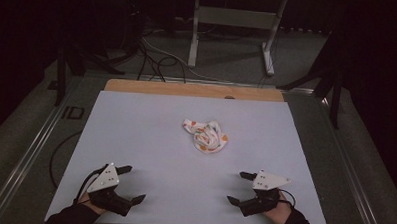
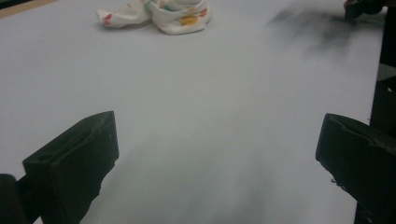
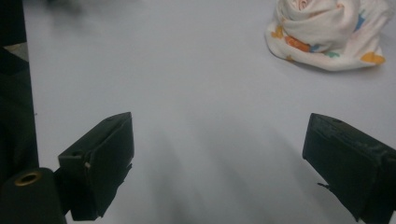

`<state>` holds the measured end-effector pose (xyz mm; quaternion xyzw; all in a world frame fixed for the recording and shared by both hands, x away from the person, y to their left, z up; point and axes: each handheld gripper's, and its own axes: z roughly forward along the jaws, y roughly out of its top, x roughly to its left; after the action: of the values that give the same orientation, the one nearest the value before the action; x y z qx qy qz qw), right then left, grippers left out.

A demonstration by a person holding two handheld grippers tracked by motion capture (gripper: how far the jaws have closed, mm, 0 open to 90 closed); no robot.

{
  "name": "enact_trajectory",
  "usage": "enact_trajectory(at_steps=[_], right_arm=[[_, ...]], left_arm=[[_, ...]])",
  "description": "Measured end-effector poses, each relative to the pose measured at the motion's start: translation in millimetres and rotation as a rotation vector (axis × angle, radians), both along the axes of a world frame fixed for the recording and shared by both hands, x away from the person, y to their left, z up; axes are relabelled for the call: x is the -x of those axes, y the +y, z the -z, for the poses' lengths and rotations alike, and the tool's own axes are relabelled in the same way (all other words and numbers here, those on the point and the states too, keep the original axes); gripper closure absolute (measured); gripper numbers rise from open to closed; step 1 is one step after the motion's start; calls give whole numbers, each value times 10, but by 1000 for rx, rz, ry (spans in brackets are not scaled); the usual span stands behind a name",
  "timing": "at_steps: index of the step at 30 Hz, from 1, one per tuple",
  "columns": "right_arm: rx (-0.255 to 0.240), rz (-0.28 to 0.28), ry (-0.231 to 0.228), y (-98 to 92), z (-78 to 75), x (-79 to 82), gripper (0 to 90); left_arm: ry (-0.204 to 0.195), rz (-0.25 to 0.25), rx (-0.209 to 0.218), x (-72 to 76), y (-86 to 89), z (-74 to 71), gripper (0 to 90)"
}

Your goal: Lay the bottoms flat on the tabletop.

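White cotton-like fabric, printed with small orange, yellow and green shapes, lies crumpled in a loose bundle [image 1: 206, 136] slightly toward twelve o'clock of the centre of the pale grey rectangular table mat [image 1: 150, 140]; the bundle is folded in on itself, with one tail trailing out toward ten o'clock. It is untouched and well apart from both tools. The left black two-jaw hand-held gripper [image 1: 133, 184] rests low at about seven o'clock on the mat, its jaws spread wide and holding nothing; its own view confirms bare mat between the jaws, with the cloth far ahead near the upper edge. The right black two-jaw hand-held gripper [image 1: 240, 187] sits at about five o'clock, likewise fully parted and empty, with the cloth ahead toward one o'clock in its own view. Both grippers point inward and forward, set symmetrically on either side of the cloth's line, which reads as a ready stance: open jaws allow each to take a separate edge of the fabric. Judged from this layout, the work on the cloth has not begun, and a reach forward by both hands is what it calls for. A wooden board edge [image 1: 187, 89] shows beyond the mat at twelve o'clock.
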<state>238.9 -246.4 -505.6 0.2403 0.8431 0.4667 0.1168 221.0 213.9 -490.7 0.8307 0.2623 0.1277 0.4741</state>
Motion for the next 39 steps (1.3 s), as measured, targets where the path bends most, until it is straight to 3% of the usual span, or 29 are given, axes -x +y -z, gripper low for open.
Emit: enact_trajectory(at_steps=[14,15,17,26,39], right_arm=[[6,-10,-40,90,-148,7,91],[-24,9,-49,78,-219,-5,93],[-33,23,-54,67,-254,-13,93],[-11,33,-66,38,-348,-29,94],[-10,45,-125,97,-584,-206,94]], left_arm=[[-9,64,39,48,-109,-143,0],[-11,71,34,34,-131,-164,0],[-11,82,32,17,-147,-188,1],[-30,111,27,-78,-257,-306,0],[-60,158,23,-325,-496,-519,1]])
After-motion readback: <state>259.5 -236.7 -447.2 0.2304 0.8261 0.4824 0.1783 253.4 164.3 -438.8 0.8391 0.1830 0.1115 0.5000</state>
